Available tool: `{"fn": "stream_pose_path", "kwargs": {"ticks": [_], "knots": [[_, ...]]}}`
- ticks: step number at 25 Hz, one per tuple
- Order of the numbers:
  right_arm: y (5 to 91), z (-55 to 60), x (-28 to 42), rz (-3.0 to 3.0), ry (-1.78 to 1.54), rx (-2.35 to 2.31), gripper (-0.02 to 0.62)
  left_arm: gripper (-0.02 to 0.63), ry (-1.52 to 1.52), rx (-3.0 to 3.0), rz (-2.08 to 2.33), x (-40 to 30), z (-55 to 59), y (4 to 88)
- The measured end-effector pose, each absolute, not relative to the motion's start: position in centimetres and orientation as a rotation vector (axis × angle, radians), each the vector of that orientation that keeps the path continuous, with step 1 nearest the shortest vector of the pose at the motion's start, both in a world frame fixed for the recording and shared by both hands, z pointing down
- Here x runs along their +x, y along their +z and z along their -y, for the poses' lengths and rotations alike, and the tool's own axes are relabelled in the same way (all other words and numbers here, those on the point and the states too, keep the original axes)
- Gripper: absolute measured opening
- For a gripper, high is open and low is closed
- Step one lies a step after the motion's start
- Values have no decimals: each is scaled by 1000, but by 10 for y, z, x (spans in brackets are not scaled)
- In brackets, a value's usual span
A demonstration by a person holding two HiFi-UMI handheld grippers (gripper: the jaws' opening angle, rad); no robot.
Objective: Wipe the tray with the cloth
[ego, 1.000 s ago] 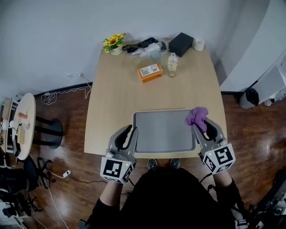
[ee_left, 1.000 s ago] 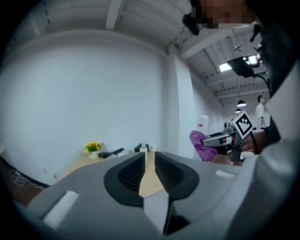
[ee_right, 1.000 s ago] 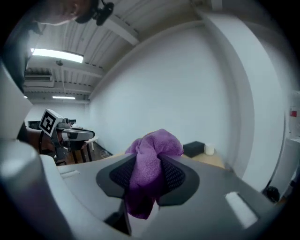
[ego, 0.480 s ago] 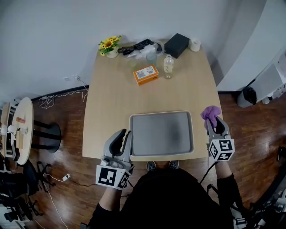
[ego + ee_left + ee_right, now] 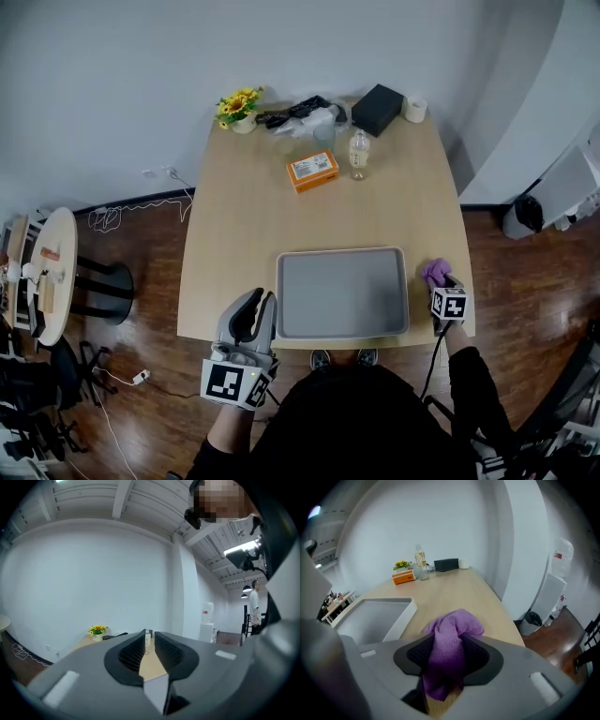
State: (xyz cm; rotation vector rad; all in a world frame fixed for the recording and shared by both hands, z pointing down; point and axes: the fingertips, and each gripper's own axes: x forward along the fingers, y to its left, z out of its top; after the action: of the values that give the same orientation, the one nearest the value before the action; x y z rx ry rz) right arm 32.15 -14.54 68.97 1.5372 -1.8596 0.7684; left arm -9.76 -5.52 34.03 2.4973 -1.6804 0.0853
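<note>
On the pale counter (image 5: 244, 216) by a white wall (image 5: 141, 84), the right claw (image 5: 442, 284), jaws just opening, grips a purple cloth (image 5: 433, 272) beside the grey tray (image 5: 342, 292); the left claw (image 5: 263, 298) gapes narrowly, empty.

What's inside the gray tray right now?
Nothing shows inside the tray: its gray bottom is bare. The purple cloth is outside it, off its right edge. The part of the table under the tray is covered.

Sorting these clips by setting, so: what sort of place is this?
Probably an office or lab room: a wooden table by plain white walls, a water dispenser, and strip lights under an exposed ceiling.
</note>
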Motion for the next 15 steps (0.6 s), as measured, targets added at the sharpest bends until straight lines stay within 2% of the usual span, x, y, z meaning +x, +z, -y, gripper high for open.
{"fn": "stream_pose_path", "kwargs": {"ticks": [3,8,9,11,12,15], "knots": [[656,151,316,1921,752,1563,273,44,78,2492,1682,-98,54,342],[504,155,283,2192,528,1736,267,44,63,2496,1661,-95,56,342],[472,150,269,2277,482,1744,246,44,57,2500,1651,-93,57,342],[409,138,239,2452,380,1734,154,44,48,2516,1629,-86,58,342],[381,130,224,2534,330,1721,145,44,47,2524,1619,-82,59,342],[320,105,181,2738,198,1641,215,43,49,2539,1595,-73,59,341]]}}
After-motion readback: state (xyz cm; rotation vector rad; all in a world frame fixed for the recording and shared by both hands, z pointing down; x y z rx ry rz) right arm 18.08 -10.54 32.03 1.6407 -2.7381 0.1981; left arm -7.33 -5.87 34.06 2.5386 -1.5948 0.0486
